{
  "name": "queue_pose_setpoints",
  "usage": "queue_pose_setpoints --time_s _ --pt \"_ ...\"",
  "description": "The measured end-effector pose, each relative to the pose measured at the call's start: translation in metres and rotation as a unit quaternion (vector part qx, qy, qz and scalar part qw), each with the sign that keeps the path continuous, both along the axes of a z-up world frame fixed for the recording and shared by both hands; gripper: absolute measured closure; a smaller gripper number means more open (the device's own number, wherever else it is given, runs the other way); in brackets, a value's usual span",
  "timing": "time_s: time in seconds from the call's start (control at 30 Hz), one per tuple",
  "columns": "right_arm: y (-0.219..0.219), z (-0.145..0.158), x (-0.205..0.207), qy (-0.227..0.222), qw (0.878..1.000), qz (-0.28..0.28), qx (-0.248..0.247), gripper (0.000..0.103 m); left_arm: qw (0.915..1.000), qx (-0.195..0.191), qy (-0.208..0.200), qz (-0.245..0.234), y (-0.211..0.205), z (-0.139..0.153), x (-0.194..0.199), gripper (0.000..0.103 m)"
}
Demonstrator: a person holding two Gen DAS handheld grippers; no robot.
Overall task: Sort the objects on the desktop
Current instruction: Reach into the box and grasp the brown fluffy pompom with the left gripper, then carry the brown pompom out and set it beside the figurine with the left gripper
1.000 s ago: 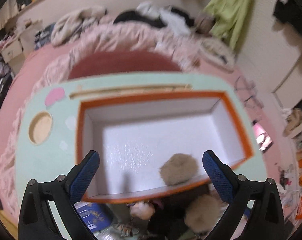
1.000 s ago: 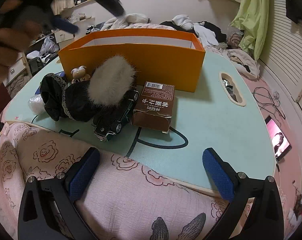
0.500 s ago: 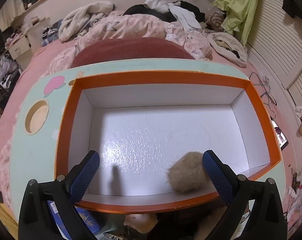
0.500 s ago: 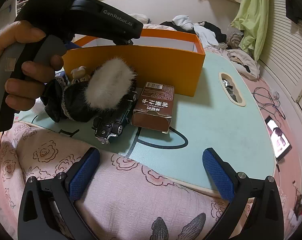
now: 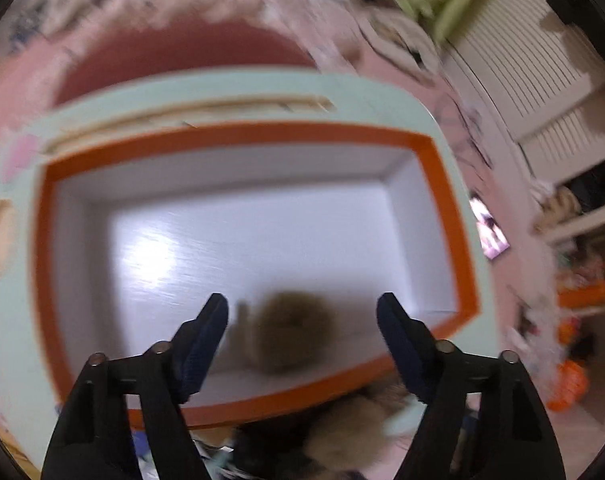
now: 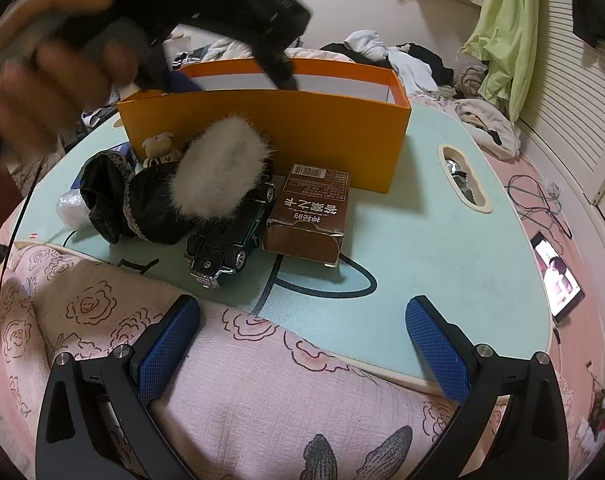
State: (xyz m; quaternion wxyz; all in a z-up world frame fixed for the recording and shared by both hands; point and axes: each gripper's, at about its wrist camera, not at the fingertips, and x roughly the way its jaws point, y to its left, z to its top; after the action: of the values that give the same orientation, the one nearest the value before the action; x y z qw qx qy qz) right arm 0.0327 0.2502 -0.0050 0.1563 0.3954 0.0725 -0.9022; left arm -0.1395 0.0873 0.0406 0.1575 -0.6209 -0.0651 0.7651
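**Claw closing above a fur ball in the orange box**

Blur smears most of the left wrist view. The left claw (image 5: 302, 322) points steeply down into the orange box (image 5: 446, 200), whose white floor is bare apart from a brown fur ball (image 5: 292, 330) near the front wall. That ball sits between the dark blue pads, apart from both; the jaws are closing but stand well apart. Below the box's near rim, a dark heap and a pale fluffy mass are too blurred to name, and the claw's arms cover part of them.

In the right wrist view, going left to right: a person's hand (image 6: 50, 60), motion-blurred, grips the black handle of the left claw at the upper left, and its tips dip behind the box's front wall, so they are hidden there. On the mint counter (image 6: 442, 240) in front of the box lies a crumpled black cloth with lace trim (image 6: 122, 204); a small figurine (image 6: 160, 150) peeks up behind it, and a white lump at the far left is half covered. A white fur puff (image 6: 218, 168) rests on the cloth and over the rear of a black toy car (image 6: 226, 248). Just beside the car lies a brown carton (image 6: 308, 212), its printed text too small to read. The right claw (image 6: 302, 338) hangs wide and empty over a rose-patterned pink quilt (image 6: 262, 380), near the counter's edge.
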Motion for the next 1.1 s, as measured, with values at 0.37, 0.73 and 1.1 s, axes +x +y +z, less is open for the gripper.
queue_pose_setpoints --time_s 0.37,0.73,1.1 --pt "-0.002 0.002 0.001 0.000 1.000 0.000 -0.001 0.001 0.9943 -0.080 -0.056 -0.042 0.026 -0.022 -0.014 0.068" --pt "-0.003 0.001 0.002 0.001 1.000 0.000 -0.001 0.001 0.9998 0.003 0.021 -0.007 -0.016 0.014 0.010 0.076" --pt "-0.003 0.000 0.002 0.001 1.000 0.000 -0.001 0.001 0.9802 0.079 0.175 0.049 -0.102 0.052 0.112 0.073"
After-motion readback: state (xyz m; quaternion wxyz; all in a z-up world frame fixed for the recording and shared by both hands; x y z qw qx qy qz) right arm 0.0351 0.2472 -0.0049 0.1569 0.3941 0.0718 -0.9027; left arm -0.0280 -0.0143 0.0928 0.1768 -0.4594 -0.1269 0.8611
